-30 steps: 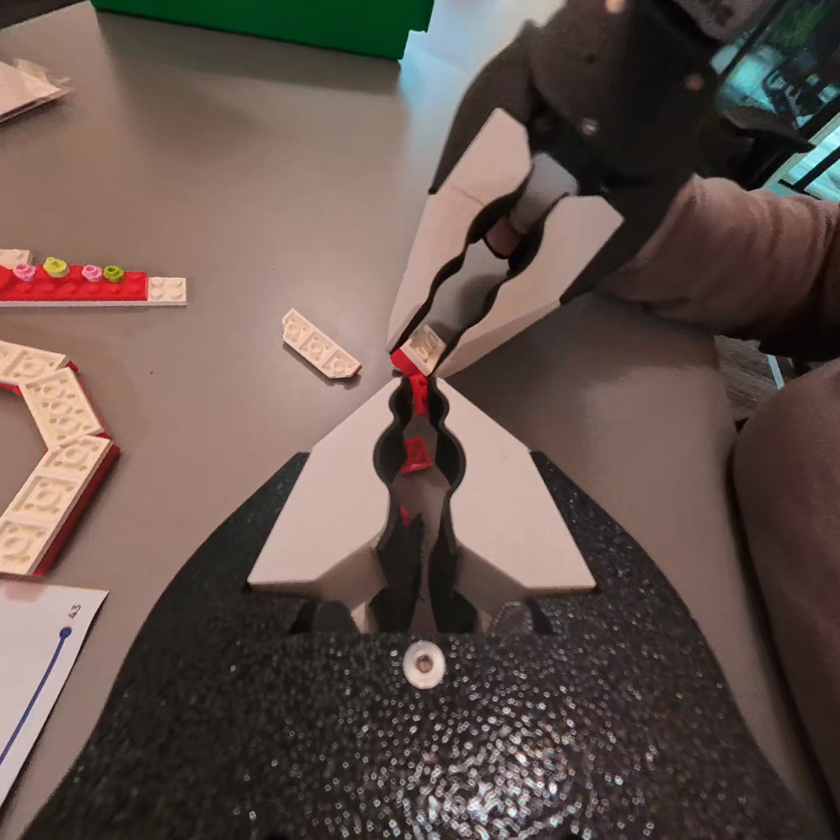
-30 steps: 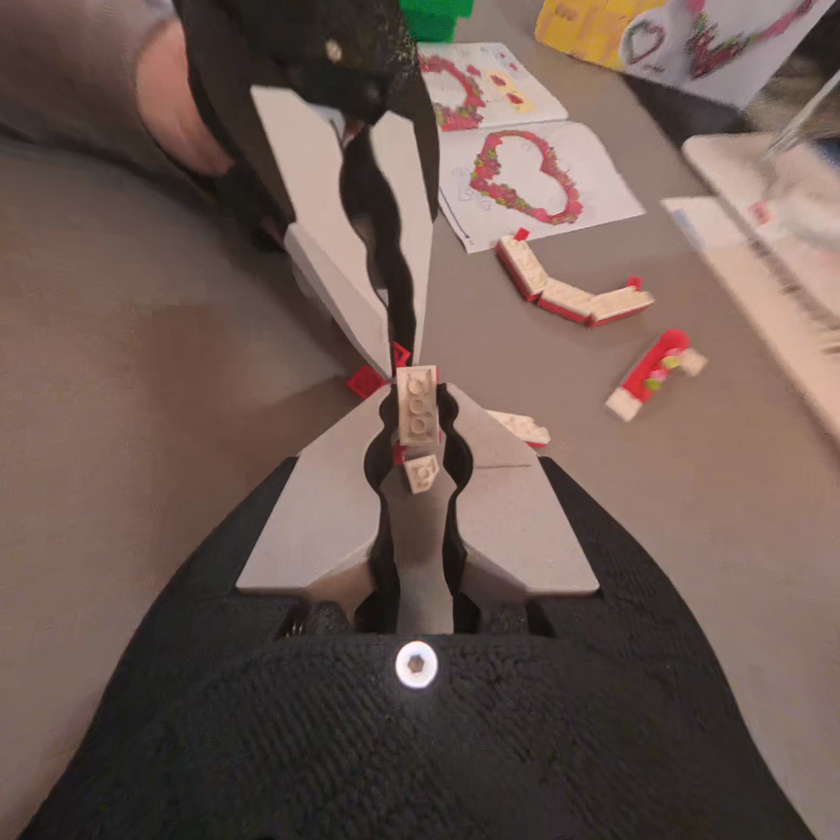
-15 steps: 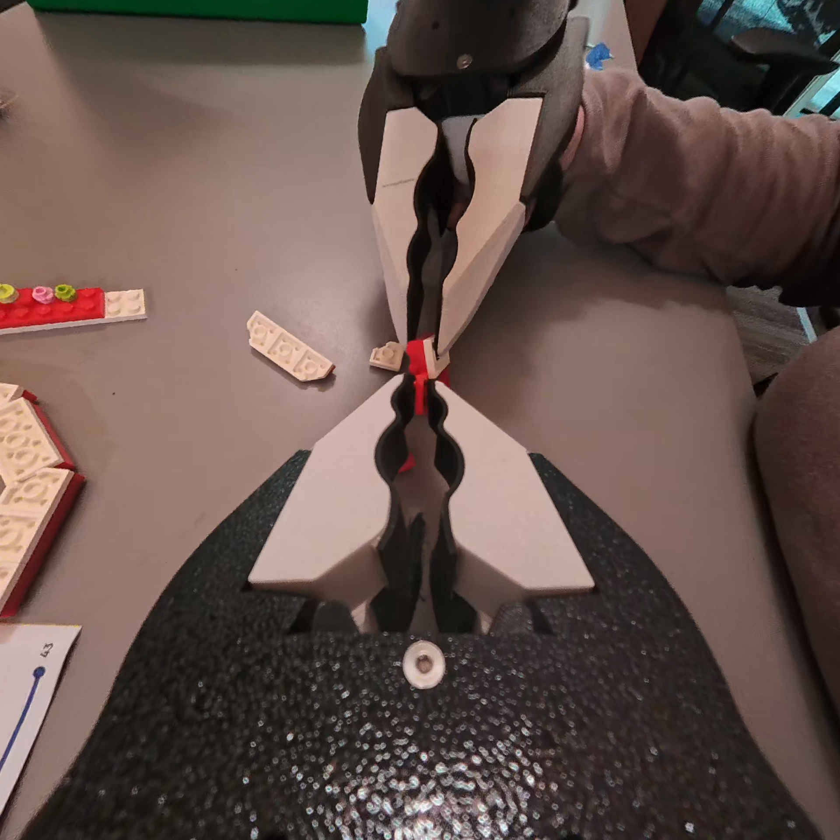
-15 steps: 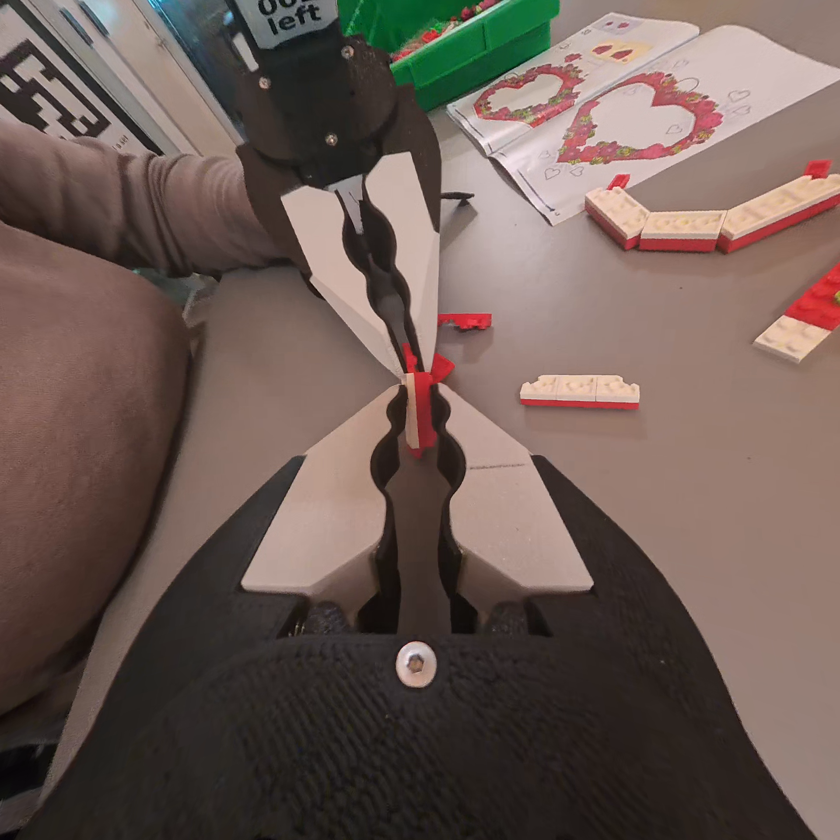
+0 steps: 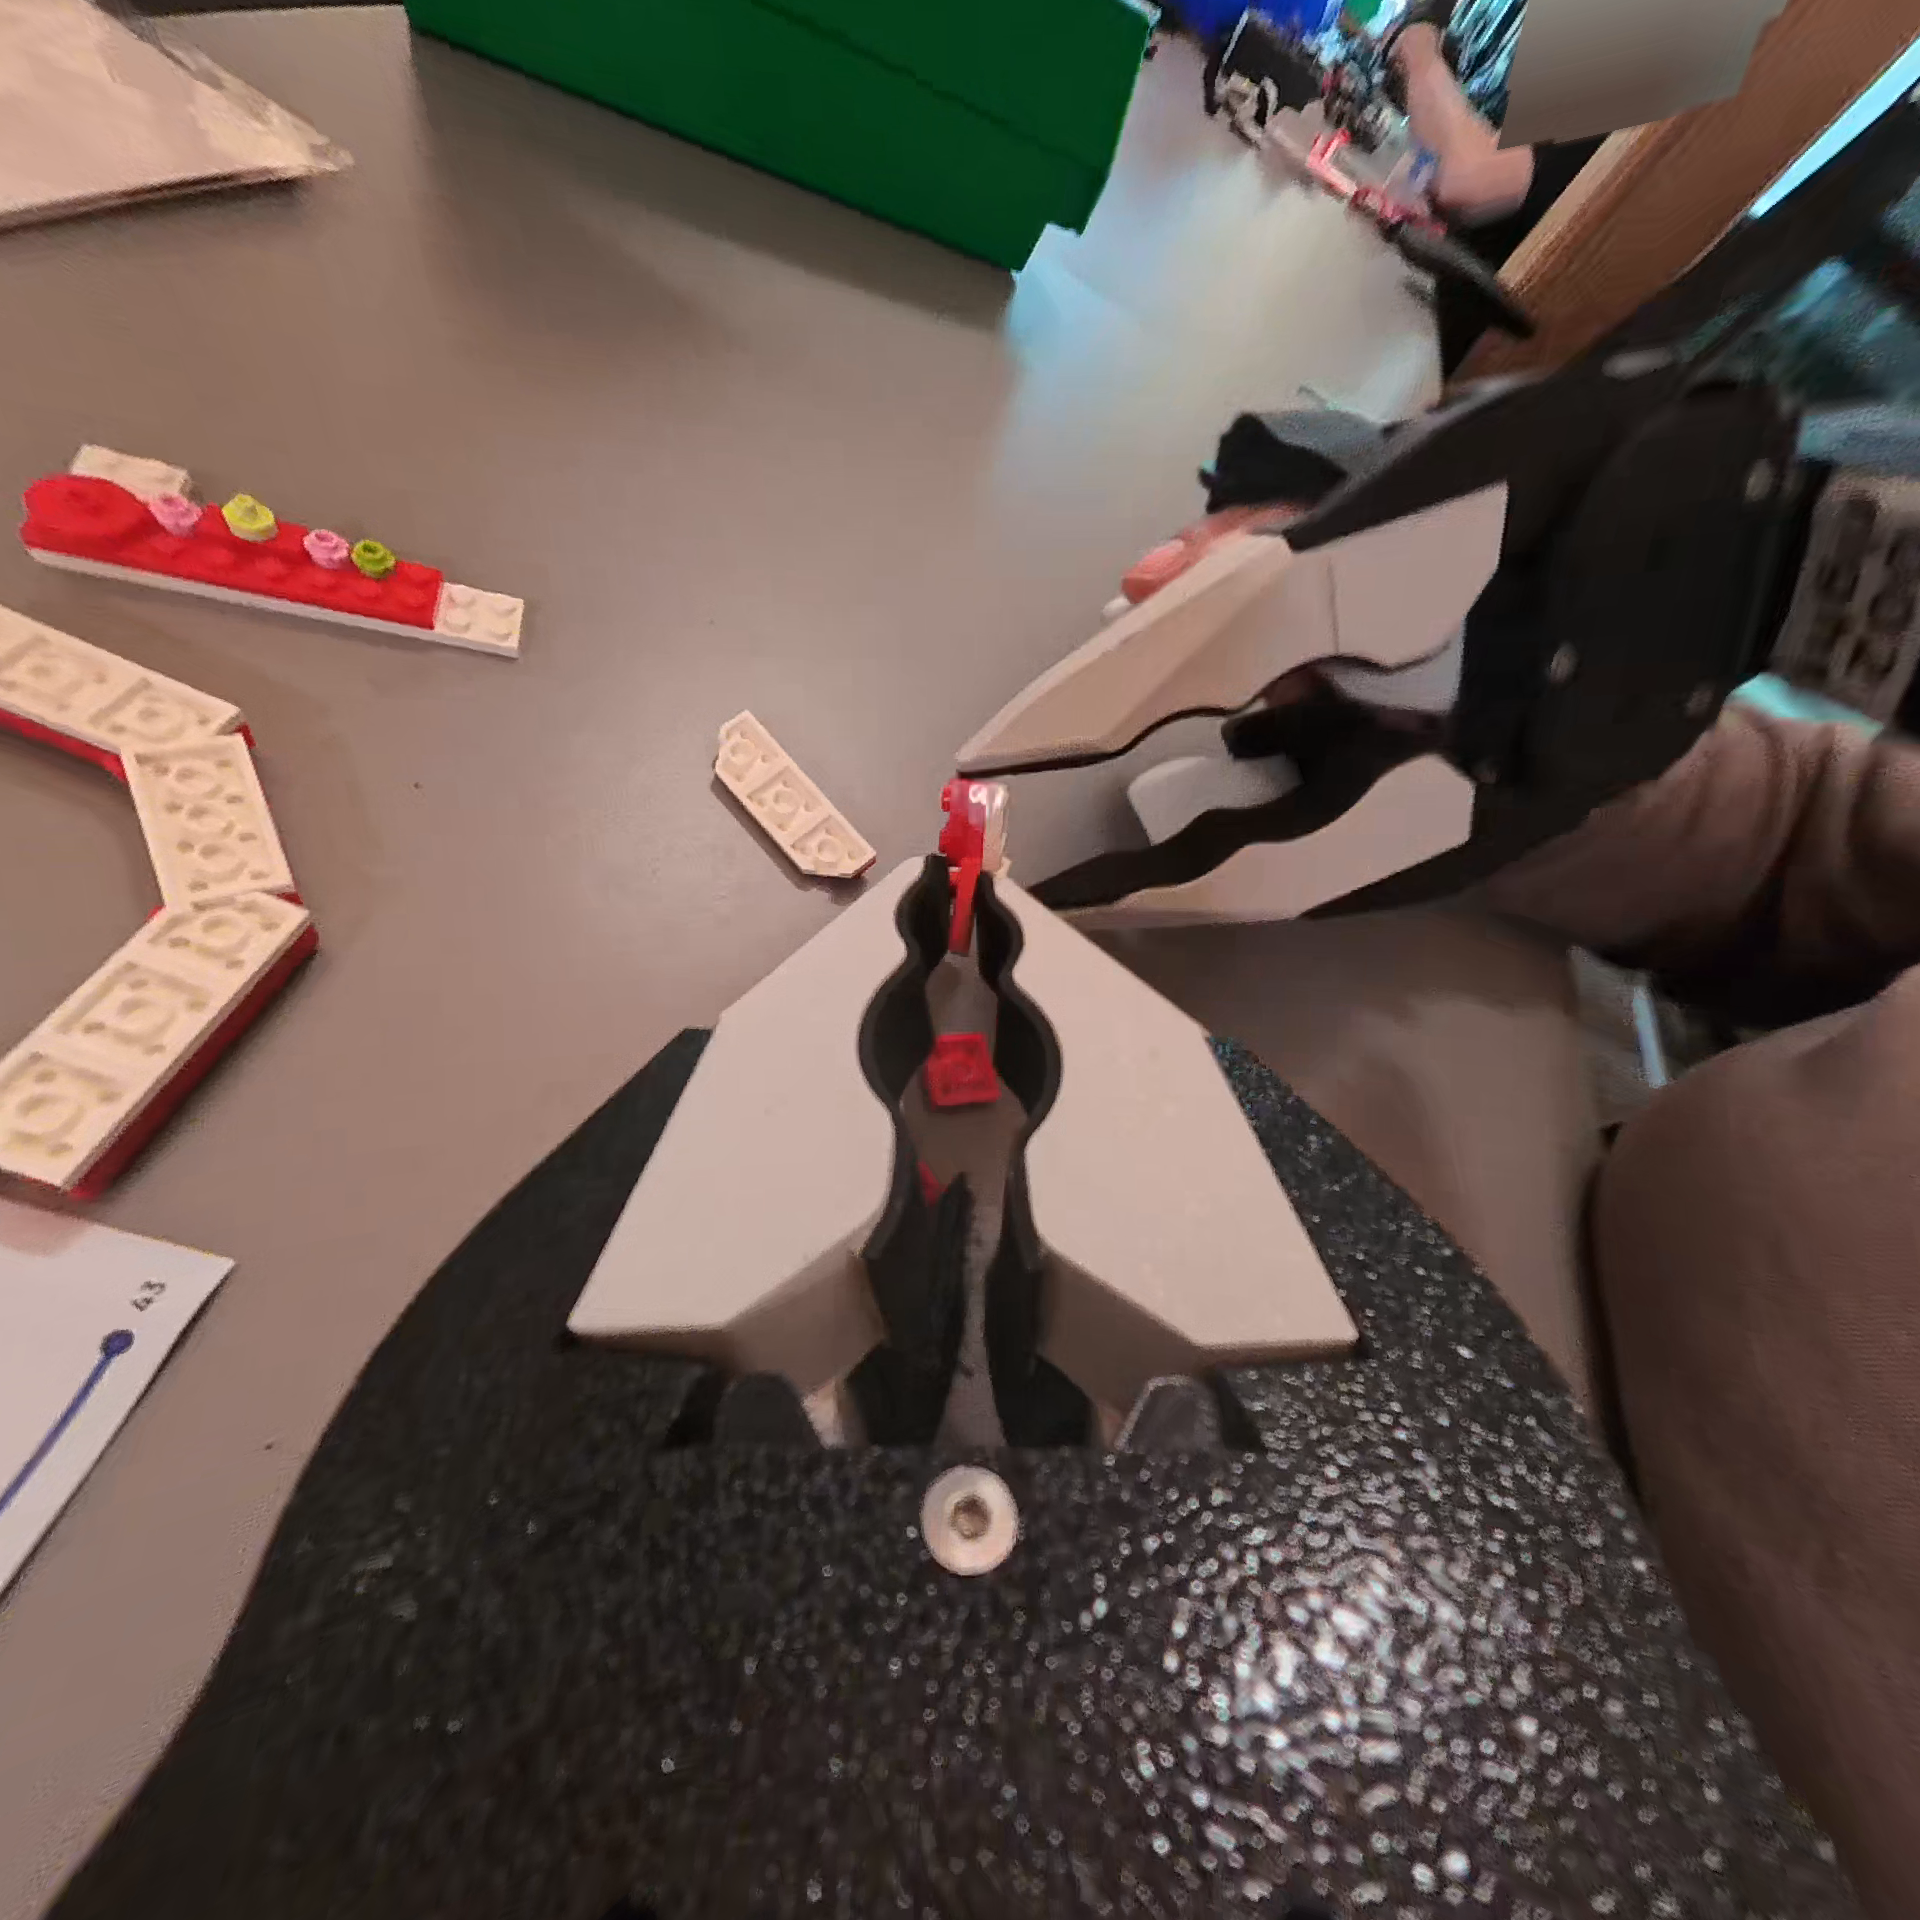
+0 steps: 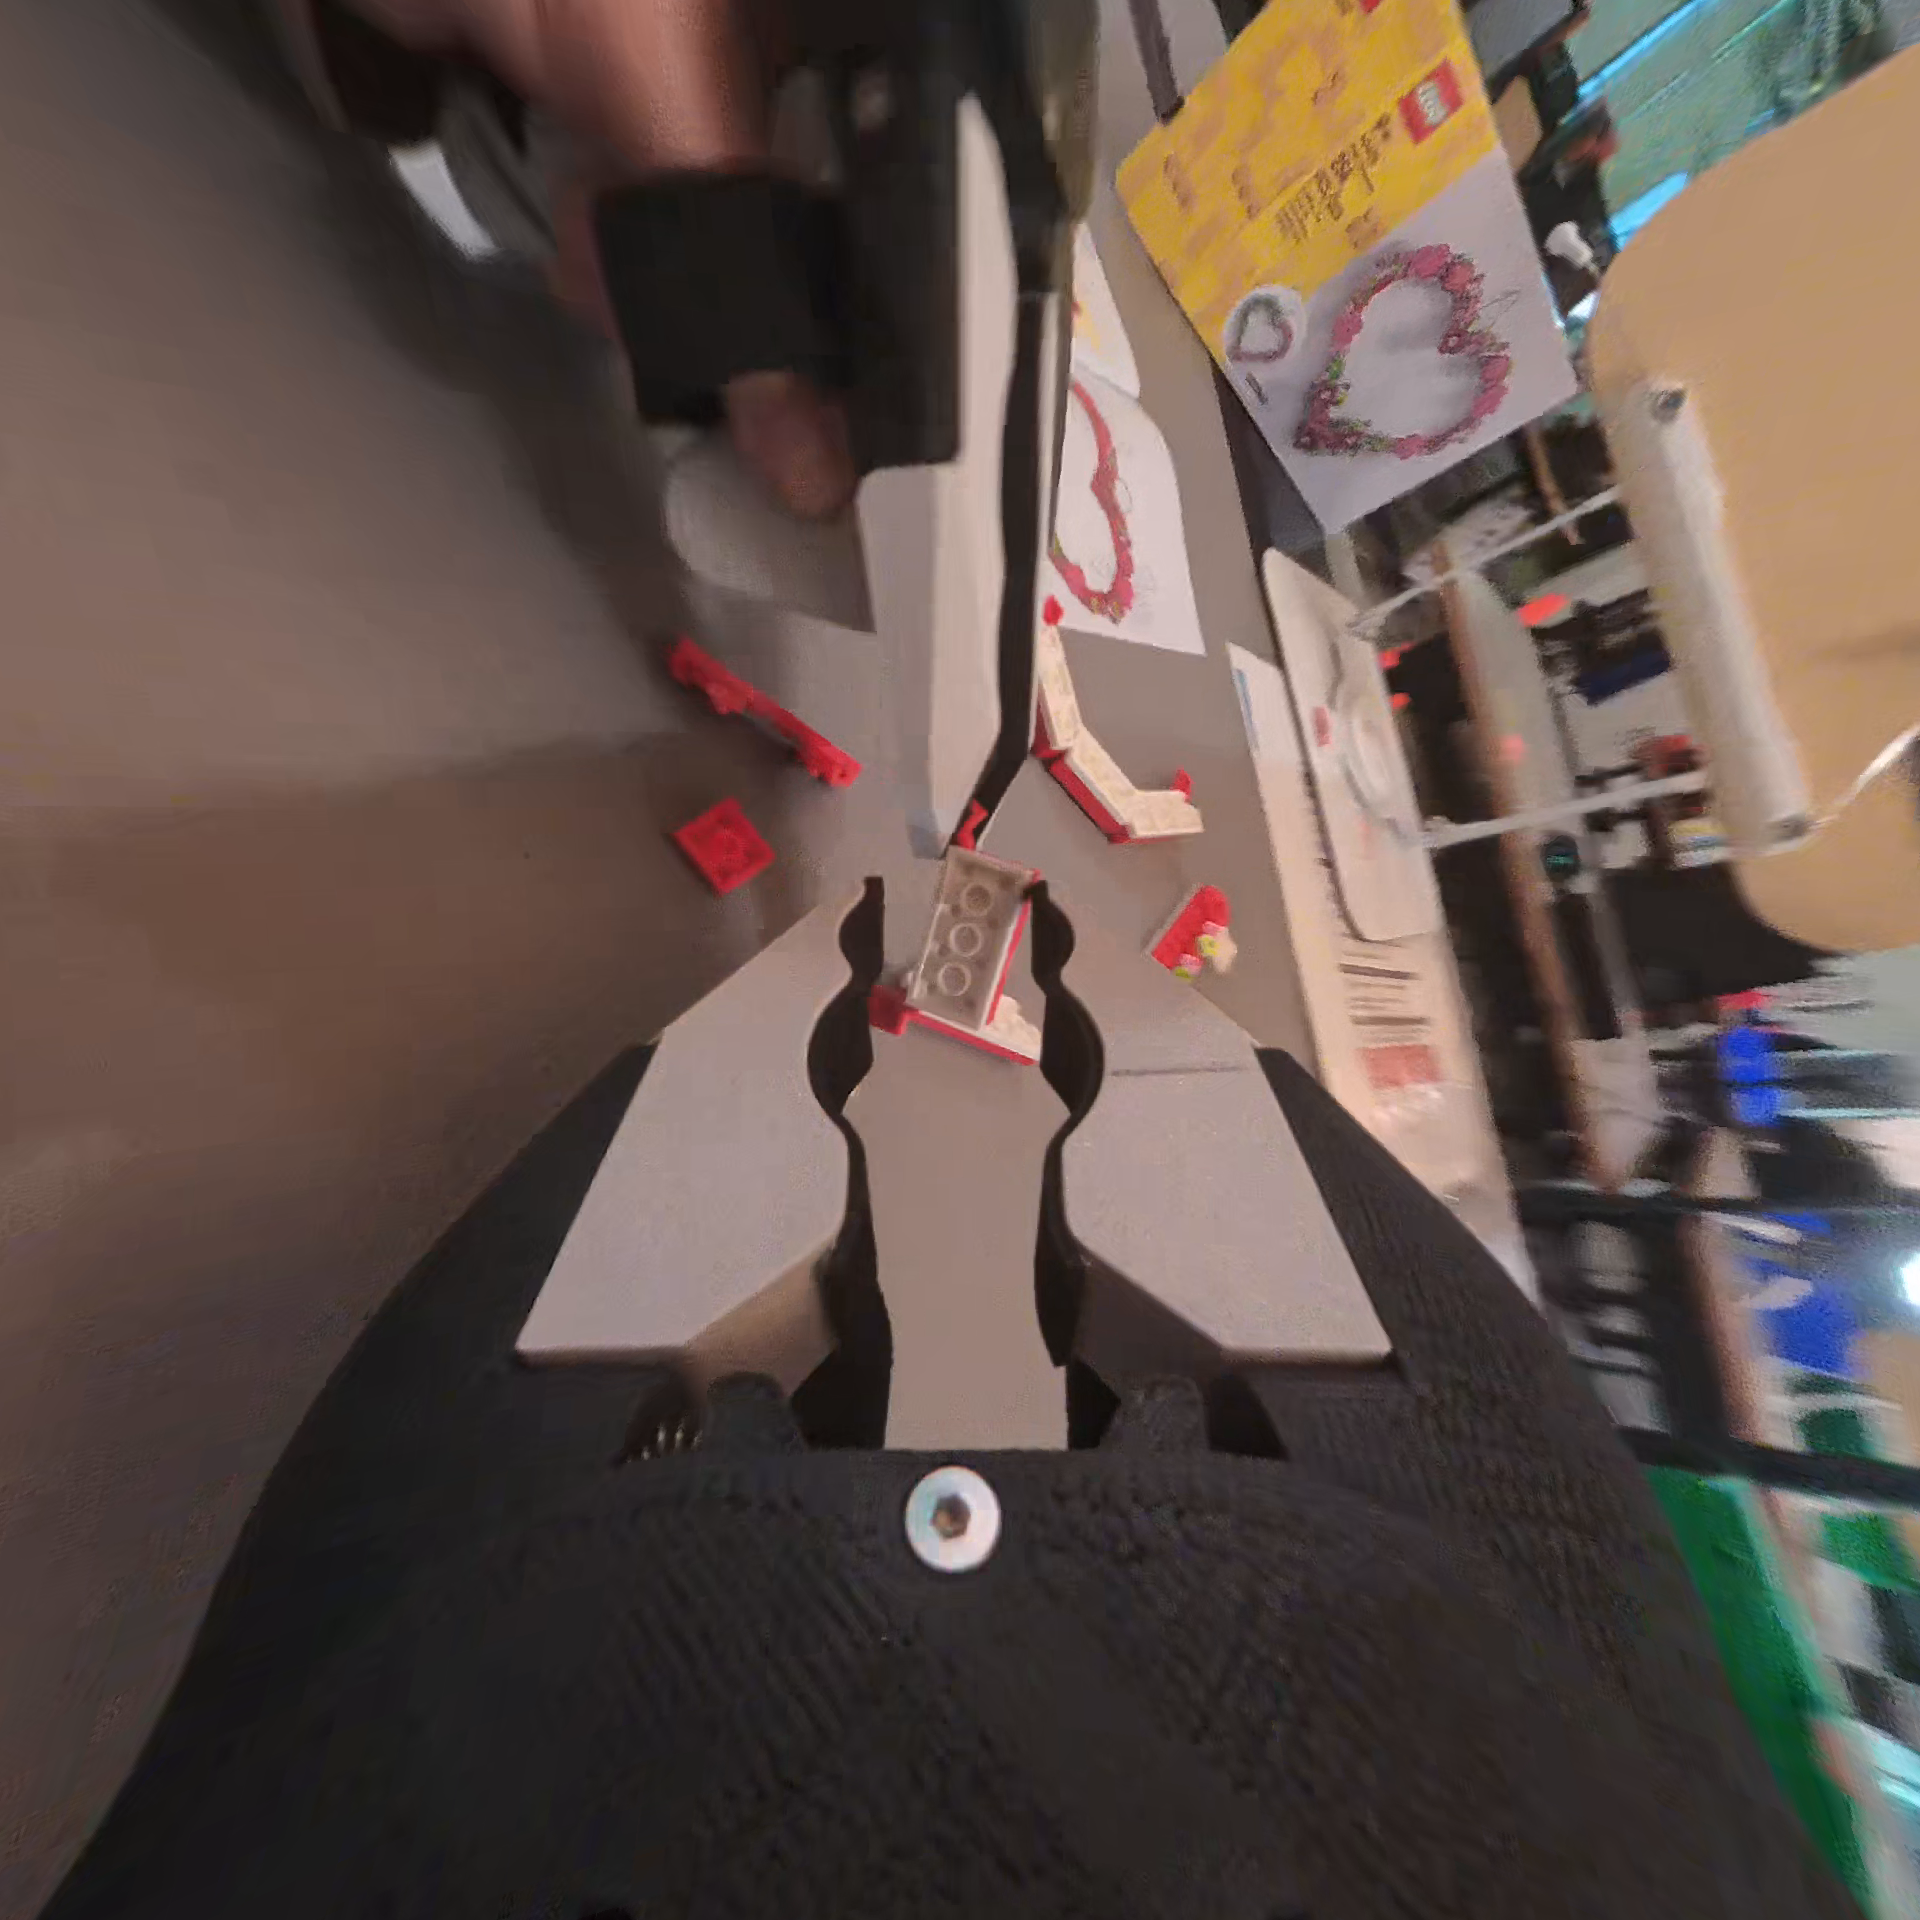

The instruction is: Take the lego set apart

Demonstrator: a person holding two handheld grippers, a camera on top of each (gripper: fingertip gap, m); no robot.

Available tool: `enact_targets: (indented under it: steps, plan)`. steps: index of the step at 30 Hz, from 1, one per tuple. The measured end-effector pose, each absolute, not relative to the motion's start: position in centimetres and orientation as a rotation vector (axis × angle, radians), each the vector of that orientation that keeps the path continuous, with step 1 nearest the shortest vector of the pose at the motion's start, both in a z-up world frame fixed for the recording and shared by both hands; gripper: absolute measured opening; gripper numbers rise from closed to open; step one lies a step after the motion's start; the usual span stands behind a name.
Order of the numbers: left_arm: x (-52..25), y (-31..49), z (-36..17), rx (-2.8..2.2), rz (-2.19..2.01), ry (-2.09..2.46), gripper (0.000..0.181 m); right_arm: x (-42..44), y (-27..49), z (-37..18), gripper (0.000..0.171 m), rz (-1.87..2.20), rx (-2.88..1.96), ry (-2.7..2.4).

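My left gripper point(image 5: 961, 883) is shut on a thin red lego piece point(image 5: 963, 902) that stands on edge, with a small white plate point(image 5: 987, 816) still attached at its far end. My right gripper point(image 5: 1003, 826) comes in from the right, lying on its side, jaws open above and below that end. In the right wrist view a white studded plate point(image 6: 966, 935) backed with red sits tilted between my right gripper's point(image 6: 954, 894) spread fingers. The left gripper point(image 6: 971, 821) pinches the red end just beyond it. I cannot tell whether the right fingers touch the plate.
On the grey table point(image 5: 623, 416) lie a red strip with pink and lime studs point(image 5: 239, 561), a curved white-on-red chain point(image 5: 156, 894), a white wedge plate point(image 5: 795, 805) and a red tile point(image 5: 961, 1070). A green bin point(image 5: 790, 94) stands behind. A red bar point(image 6: 764, 717) and the yellow box point(image 6: 1340, 260) show in the right wrist view.
My right gripper has rolled onto its side and opened its jaws, letting go of the white and red piece. My left gripper stays shut on the red piece.
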State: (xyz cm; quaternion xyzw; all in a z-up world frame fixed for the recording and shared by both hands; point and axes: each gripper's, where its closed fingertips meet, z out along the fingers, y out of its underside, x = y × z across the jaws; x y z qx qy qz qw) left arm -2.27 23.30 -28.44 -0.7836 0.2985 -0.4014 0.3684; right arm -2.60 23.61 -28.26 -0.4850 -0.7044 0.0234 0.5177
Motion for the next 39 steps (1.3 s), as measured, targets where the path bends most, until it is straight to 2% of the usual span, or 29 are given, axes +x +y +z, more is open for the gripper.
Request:
enact_targets:
  steps: [1, 2, 8, 16, 21, 28, 39]
  plan:
    - [-2.3, 23.3, -28.4, -2.014, -1.061, 0.749, 0.003, -2.7, 23.7, -28.2, 0.028, -0.001, -1.144, -1.686]
    - [-2.3, 23.2, -28.4, -2.017, -1.09, 0.737, 0.003, -2.7, 23.9, -28.0, 0.021, -0.043, -1.129, -1.676]
    - [-2.4, 23.3, -27.8, -1.994, -1.222, 0.675, 0.003, -2.9, 23.9, -26.9, 0.015, -0.209, -1.016, -1.623]
    - [-2.4, 23.0, -28.6, -2.009, -1.199, 0.721, 0.003, -3.0, 23.0, -27.4, 0.014, -0.423, -0.718, -1.663]
    - [-2.2, 22.4, -29.4, -2.037, -1.185, 0.79, 0.003, -2.8, 22.1, -28.0, 0.013, -0.367, -0.634, -1.693]
    - [-1.7, 21.1, -29.1, -2.023, -1.383, 0.817, 0.003, -2.3, 20.7, -27.6, 0.013, -0.142, -0.63, -1.691]
    - [-1.2, 20.5, -30.0, -2.083, -1.416, 0.867, 0.003, -1.6, 19.4, -28.5, 0.013, -0.294, -0.35, -1.768]
